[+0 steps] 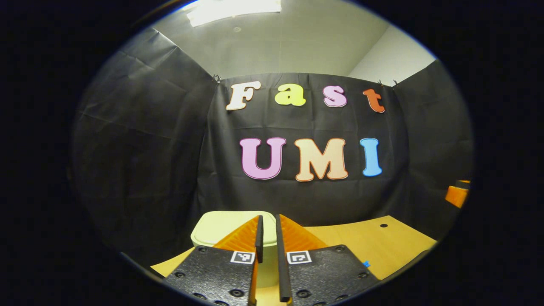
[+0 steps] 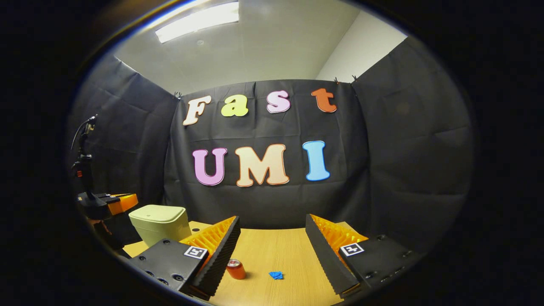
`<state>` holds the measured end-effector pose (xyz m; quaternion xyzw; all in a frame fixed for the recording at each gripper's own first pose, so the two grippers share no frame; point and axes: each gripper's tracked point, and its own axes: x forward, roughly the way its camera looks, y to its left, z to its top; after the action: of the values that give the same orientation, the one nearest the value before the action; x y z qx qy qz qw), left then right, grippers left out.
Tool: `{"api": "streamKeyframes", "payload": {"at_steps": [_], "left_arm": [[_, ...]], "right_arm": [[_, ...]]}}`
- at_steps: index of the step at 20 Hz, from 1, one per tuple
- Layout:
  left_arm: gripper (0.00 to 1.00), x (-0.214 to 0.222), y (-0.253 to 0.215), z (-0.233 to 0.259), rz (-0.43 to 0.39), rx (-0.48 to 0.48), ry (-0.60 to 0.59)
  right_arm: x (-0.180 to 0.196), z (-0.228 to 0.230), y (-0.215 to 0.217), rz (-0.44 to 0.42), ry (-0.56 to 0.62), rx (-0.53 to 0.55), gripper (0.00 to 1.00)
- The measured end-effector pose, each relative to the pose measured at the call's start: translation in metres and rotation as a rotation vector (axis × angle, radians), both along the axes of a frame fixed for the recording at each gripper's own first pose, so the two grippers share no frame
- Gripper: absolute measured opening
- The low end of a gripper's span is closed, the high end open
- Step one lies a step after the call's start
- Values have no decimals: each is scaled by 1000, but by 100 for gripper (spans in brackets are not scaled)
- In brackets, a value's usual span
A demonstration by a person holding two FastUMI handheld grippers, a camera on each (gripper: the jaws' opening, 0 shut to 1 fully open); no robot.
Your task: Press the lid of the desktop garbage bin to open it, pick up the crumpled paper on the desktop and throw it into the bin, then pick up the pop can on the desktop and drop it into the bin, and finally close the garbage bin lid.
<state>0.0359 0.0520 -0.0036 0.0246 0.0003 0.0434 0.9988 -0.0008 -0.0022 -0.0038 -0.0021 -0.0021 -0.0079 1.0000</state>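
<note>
garbage bin: pale green, boxy with rounded corners, standing upright at the far left of the wooden desktop close to the black cloth wall, lid down and flat on top; in the left gripper view it sits directly ahead, just beyond the fingertips. pop can: red, short, standing on end with its long axis vertical and silver top facing up, on the near part of the desktop, just beside the inner face of the right gripper's left finger. crumpled paper: small blue wad, lying on the desktop to the right of the can, apart from it, with no clear long axis. left gripper: jaws drawn nearly together with a thin slit between, nothing in them, pointed at the bin's lid. right gripper: jaws spread wide, holding nothing, above the desktop with can and paper showing between its fingers.
</note>
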Motion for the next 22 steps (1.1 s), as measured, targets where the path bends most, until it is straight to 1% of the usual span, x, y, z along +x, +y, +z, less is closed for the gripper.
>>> {"api": "streamKeyframes", "payload": {"at_steps": [1, 2, 3, 5, 6, 8, 9, 10, 12, 16, 17, 18, 19, 20, 21, 22], "left_arm": [[4, 3, 6, -3, 12, -2, 6], [2, 6, 11, -6, 18, -10, 12], [0, 9, 17, -10, 25, -17, 21], [1, 15, 35, -16, 53, -4, 19], [0, 19, 42, -20, 64, 3, 21], [1, 25, 50, -30, 69, 14, 29], [0, 29, 55, -36, 74, 24, 37], [0, 23, 55, -41, 92, 35, 41], [0, 36, 67, -52, 108, 42, 51], [0, 32, 68, -75, 96, 26, 91], [0, 31, 68, -80, 96, 27, 102], [0, 30, 68, -82, 98, 29, 108], [0, 30, 67, -78, 95, 36, 94], [0, 31, 66, -78, 91, 37, 96], [0, 30, 66, -83, 92, 31, 103], [0, 28, 67, -80, 95, 23, 89]], "right_arm": [[0, 0, -1, -4, -1, -4, 94], [-1, -2, -2, -10, 2, -5, 97], [-1, -3, -2, -13, 5, -2, 97], [-1, -2, 0, -12, 9, 14, 97], [-2, -1, 1, -11, 8, 18, 97], [-1, -3, 2, -11, 13, 9, 97], [-1, -4, 2, -11, 19, 1, 94], [-2, -6, 3, -9, 25, -6, 97], [-4, -10, 4, -7, 38, -15, 97], [-5, -14, 5, -3, 59, -17, 97], [-5, -12, 3, -8, 56, -20, 94], [-6, -12, 2, -11, 56, -21, 97], [-6, -12, 2, -11, 58, -20, 94], [-7, -13, 3, -9, 62, -19, 94], [-7, -15, 3, -7, 67, -16, 97], [-7, -17, 4, -3, 73, -15, 97]]}}
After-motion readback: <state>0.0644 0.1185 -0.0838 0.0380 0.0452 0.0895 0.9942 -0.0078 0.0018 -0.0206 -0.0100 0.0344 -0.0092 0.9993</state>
